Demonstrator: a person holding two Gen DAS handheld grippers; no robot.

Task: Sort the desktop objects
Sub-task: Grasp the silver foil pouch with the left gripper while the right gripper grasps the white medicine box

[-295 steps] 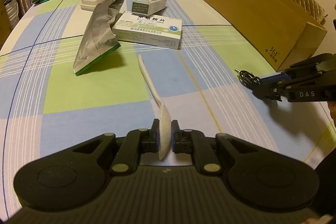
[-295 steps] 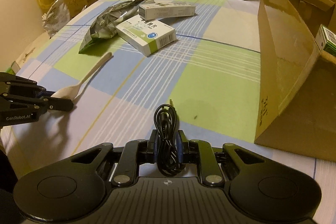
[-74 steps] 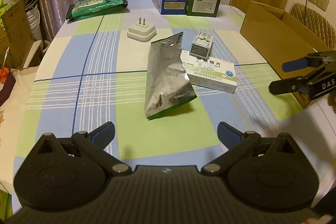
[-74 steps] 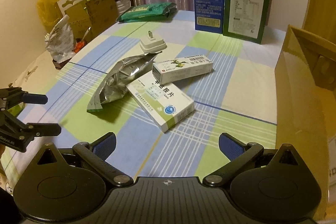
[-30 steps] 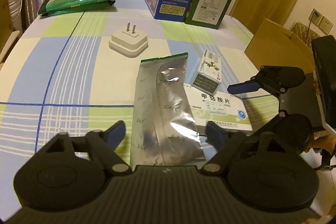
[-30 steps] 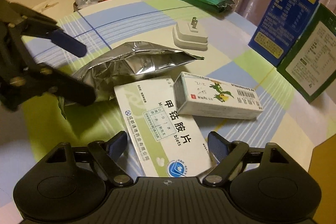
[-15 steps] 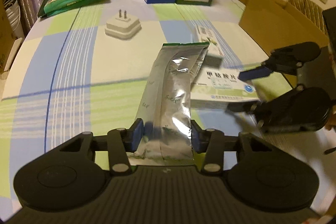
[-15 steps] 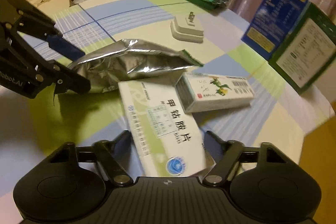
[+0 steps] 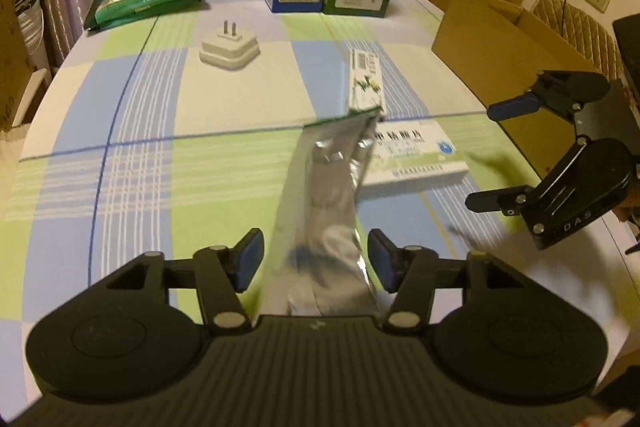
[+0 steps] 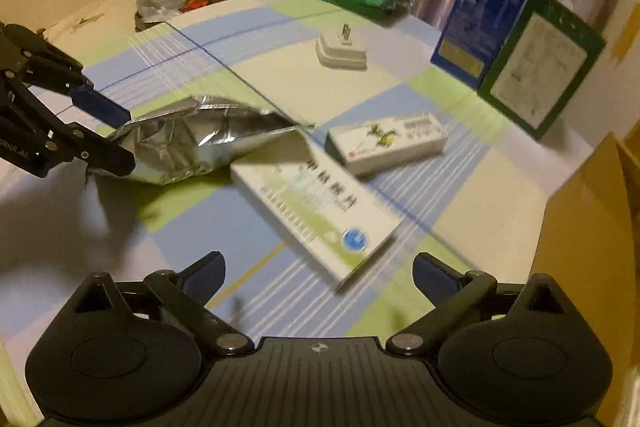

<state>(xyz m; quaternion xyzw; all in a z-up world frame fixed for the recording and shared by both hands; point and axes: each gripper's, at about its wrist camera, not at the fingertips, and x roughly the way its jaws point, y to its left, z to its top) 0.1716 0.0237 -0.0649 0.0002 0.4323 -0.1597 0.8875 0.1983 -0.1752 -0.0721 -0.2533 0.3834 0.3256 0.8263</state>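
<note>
My left gripper (image 9: 316, 264) is opening, the silver foil pouch (image 9: 326, 211) lying between its pads, untouched. My right gripper (image 10: 318, 275) is opening wide and empty, the white medicine box (image 10: 316, 209) just ahead on the bench (image 9: 140, 147).

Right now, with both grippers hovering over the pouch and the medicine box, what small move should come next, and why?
Probably close the left gripper on the silver foil pouch. The pouch's end already lies between its jaws, which are opening, and the pads do not press it. The right gripper has jaws opening too, with nothing between them; the large white medicine box lies just ahead of it.
</note>
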